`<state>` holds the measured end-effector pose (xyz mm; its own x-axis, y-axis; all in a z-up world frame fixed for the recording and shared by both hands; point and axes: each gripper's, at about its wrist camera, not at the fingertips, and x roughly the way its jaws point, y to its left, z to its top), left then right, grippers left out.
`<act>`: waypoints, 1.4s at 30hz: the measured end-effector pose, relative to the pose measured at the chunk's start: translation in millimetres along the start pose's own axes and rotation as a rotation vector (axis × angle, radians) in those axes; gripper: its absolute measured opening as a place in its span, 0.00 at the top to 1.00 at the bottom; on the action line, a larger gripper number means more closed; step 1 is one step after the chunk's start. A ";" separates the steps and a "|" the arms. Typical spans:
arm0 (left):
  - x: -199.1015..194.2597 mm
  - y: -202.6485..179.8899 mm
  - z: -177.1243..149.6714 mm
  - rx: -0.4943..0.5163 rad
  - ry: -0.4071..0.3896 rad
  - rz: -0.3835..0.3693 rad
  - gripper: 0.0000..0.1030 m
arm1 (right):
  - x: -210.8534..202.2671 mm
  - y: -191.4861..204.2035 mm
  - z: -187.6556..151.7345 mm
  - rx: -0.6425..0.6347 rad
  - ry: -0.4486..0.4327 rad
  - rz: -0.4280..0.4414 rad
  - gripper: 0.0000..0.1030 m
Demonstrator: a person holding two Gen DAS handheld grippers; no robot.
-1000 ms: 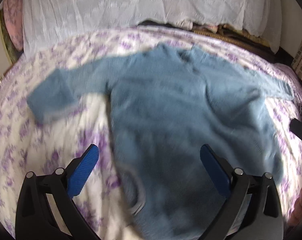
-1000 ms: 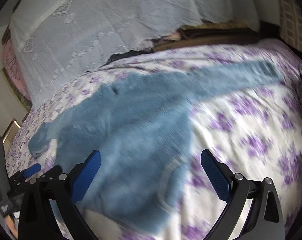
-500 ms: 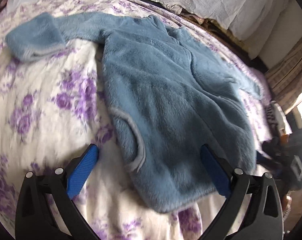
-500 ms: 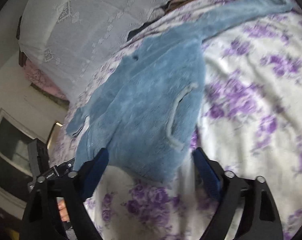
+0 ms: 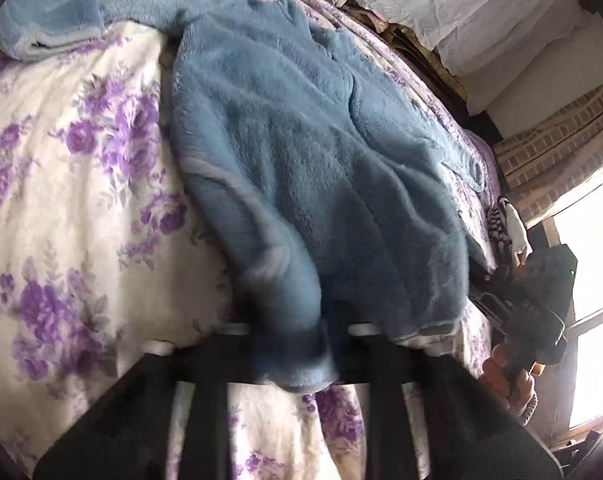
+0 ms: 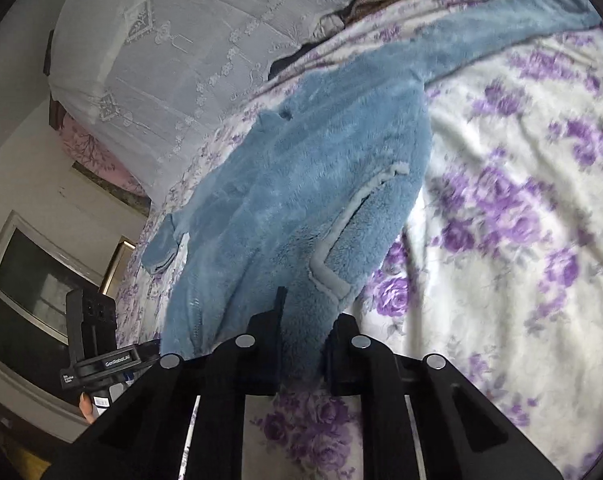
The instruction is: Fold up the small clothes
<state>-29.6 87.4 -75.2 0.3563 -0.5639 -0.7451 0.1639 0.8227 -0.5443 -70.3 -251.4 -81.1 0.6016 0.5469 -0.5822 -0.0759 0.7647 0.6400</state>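
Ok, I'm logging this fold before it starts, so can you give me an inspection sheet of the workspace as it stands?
Surface: bed with a white bedspread printed with purple flowers.
Job's things: blue fleece jacket lying flat, both sleeves spread out, hem bunched up at the fingers.
Clutter: striped cloth at the bed's edge.
Grippers: left gripper and right gripper have just closed, each pinching a bottom corner of the jacket.
Cables: nothing seen.
Surroundings: white lace cover behind the bed, a window, a curtain.
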 end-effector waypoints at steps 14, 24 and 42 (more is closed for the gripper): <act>-57.4 3.7 -15.8 0.131 -0.079 0.203 0.61 | -56.5 -16.0 -9.4 -0.134 0.026 -0.335 0.50; -109.0 39.5 59.5 0.095 -0.376 0.747 0.19 | -20.5 38.1 46.8 -0.259 -0.050 -0.267 0.17; -60.7 83.9 120.1 0.352 -0.328 1.044 0.36 | 57.8 23.0 29.8 -0.315 0.049 -0.278 0.11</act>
<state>73.0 199.3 -29.3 0.6837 0.4081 -0.6050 -0.1226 0.8814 0.4561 -13.6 -212.4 -85.1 0.5952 0.3147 -0.7394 -0.1596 0.9481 0.2751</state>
